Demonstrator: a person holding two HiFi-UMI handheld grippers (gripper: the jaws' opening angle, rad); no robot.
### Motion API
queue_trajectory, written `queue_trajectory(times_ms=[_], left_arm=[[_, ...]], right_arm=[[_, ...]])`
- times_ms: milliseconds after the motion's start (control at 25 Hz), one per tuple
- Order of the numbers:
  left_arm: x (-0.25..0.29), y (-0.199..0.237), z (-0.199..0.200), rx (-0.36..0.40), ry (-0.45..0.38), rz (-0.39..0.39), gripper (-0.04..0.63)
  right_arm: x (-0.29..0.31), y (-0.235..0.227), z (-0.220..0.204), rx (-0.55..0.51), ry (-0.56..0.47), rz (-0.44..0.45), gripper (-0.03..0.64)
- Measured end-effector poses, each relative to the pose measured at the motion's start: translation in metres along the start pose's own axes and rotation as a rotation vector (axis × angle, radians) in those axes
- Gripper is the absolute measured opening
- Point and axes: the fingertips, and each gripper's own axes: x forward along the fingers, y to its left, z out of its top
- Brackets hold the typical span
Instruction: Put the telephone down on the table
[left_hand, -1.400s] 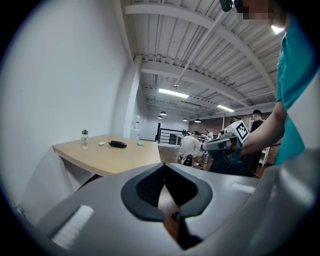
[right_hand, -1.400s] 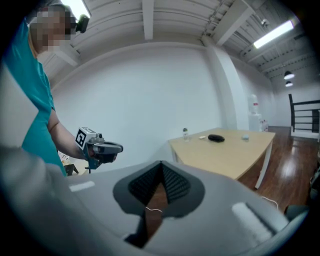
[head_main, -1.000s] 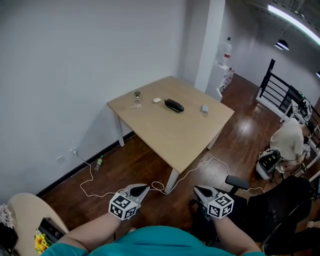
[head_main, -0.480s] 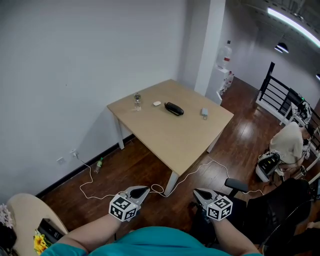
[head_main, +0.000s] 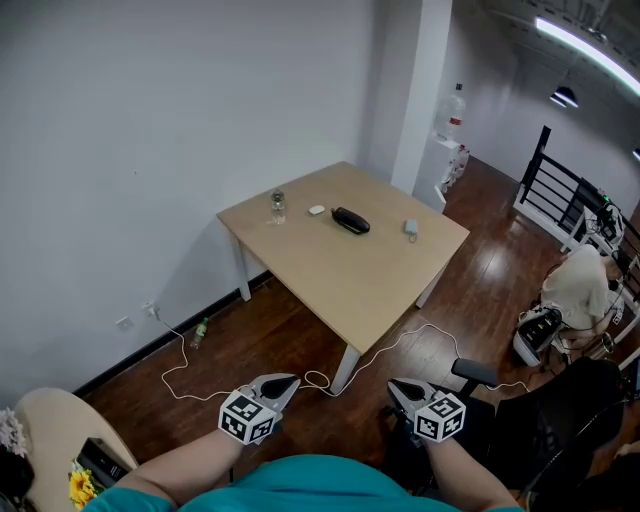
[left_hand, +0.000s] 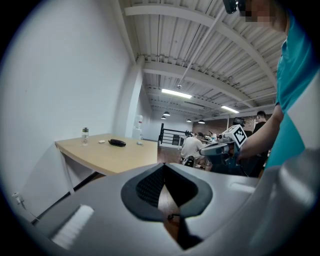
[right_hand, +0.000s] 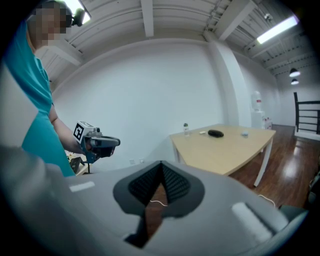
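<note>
The black telephone (head_main: 350, 220) lies on the far part of the light wooden table (head_main: 350, 285), well away from me. It also shows small in the left gripper view (left_hand: 117, 142) and in the right gripper view (right_hand: 216, 133). My left gripper (head_main: 286, 380) and right gripper (head_main: 397, 385) hang close to my body over the wooden floor, both pointing toward the table. In their own views the left gripper (left_hand: 163, 165) and the right gripper (right_hand: 161, 164) have their pads meeting at the tips, shut with nothing between them.
On the table beside the phone stand a small bottle (head_main: 277, 203), a white item (head_main: 316, 210) and a small grey item (head_main: 410, 227). A white cable (head_main: 400, 335) trails over the floor. A black office chair (head_main: 500, 400) is at my right, a seated person (head_main: 575, 285) beyond it.
Both grippers have stayed where they were, still shut. Only the head view has drifted slightly, so the table sits a touch lower and to the right in the picture.
</note>
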Motion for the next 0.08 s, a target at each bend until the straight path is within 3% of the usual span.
queue_trajectory(times_ms=[80], left_arm=[[0.0004, 0.0007, 0.0012, 0.000, -0.002, 0.001, 0.005]], right_arm=[[0.0010, -0.0008, 0.0004, -0.002, 0.002, 0.001, 0.002]])
